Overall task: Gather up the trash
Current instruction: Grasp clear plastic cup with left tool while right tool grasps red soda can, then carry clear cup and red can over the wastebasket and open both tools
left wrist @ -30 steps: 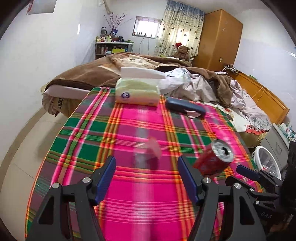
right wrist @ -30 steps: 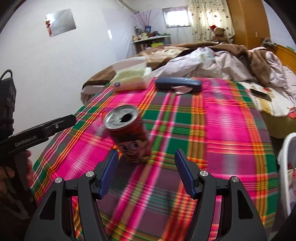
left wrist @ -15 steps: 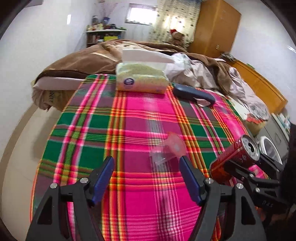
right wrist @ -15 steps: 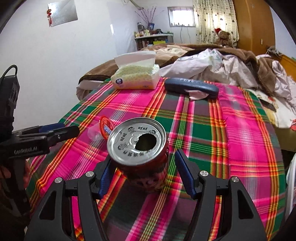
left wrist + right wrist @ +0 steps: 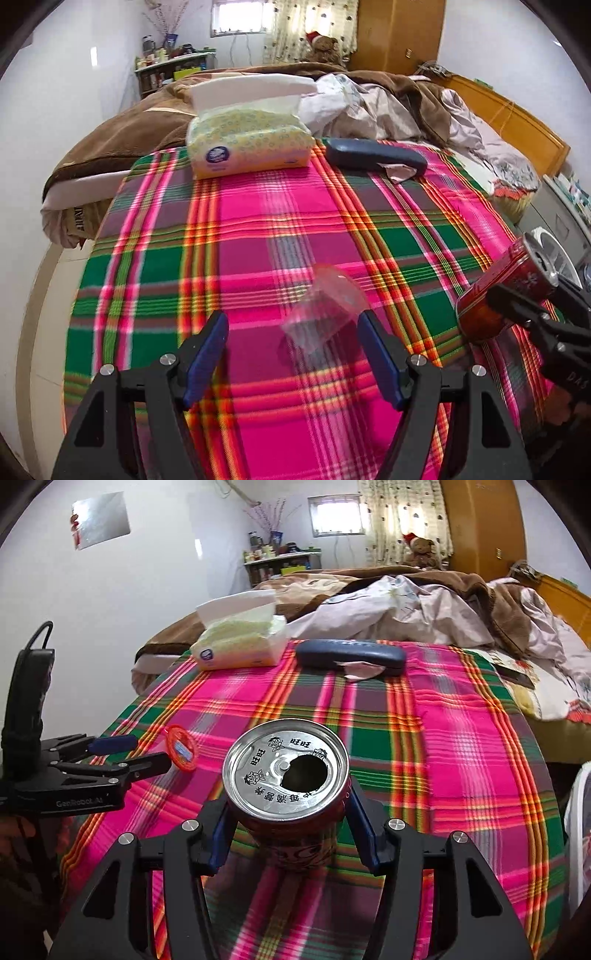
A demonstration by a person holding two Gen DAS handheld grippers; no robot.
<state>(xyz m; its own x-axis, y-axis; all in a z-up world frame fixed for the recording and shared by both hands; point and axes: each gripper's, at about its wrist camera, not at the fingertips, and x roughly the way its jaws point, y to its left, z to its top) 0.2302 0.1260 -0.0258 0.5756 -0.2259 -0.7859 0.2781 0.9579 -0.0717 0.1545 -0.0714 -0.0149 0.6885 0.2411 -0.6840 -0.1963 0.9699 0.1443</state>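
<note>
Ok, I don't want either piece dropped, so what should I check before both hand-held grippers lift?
1. Red can between the right hand-held gripper pads: ok, jaws closing.
2. Can upright on the plaid cloth: ok.
3. Clear plastic cup between the left hand-held gripper pads: ok.
4. Left pads touching the cup: not ok, open.
5. White bin free to take both: cannot tell.
</note>
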